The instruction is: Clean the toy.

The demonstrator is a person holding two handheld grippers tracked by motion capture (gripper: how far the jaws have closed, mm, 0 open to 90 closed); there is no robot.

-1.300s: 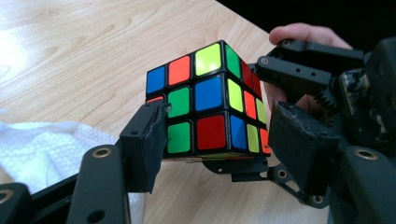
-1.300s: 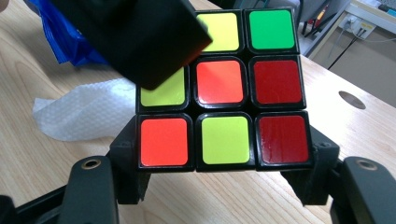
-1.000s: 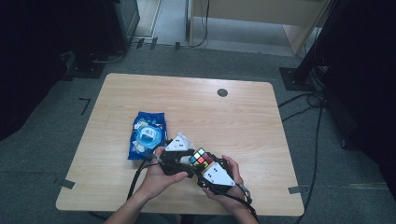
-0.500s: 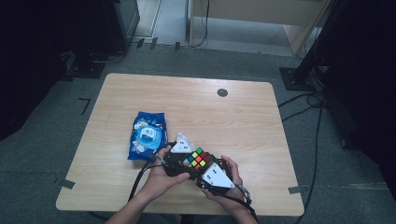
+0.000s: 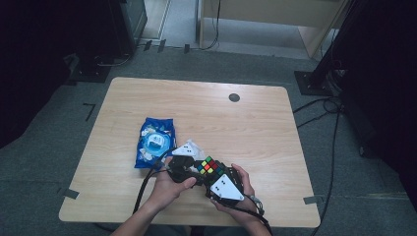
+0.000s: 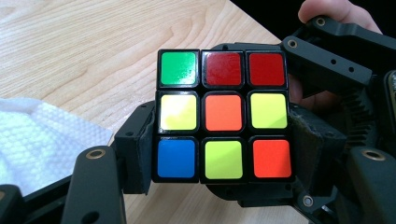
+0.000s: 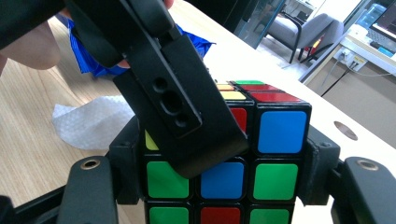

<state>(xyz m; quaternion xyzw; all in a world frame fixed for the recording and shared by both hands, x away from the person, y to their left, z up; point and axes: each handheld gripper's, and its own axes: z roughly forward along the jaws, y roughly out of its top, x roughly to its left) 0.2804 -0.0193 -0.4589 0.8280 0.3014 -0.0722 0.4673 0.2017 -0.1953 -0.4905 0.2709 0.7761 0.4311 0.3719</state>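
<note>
Low in the middle of the high view, near the table's front edge, both hands meet around a puzzle cube with mixed colours. The left gripper sits to the cube's left, the right gripper just below and to its right. In the left gripper view the cube stands in the centre of the frame with a padded jaw pressed against each side; these jaws have just been closing, and now they clamp it. In the right gripper view the cube is likewise pinched between that gripper's two jaws, while a black jaw of the left gripper crosses its face from the upper left. A white wipe lies at left, beside a blue packet up and to the left of the hands
</note>
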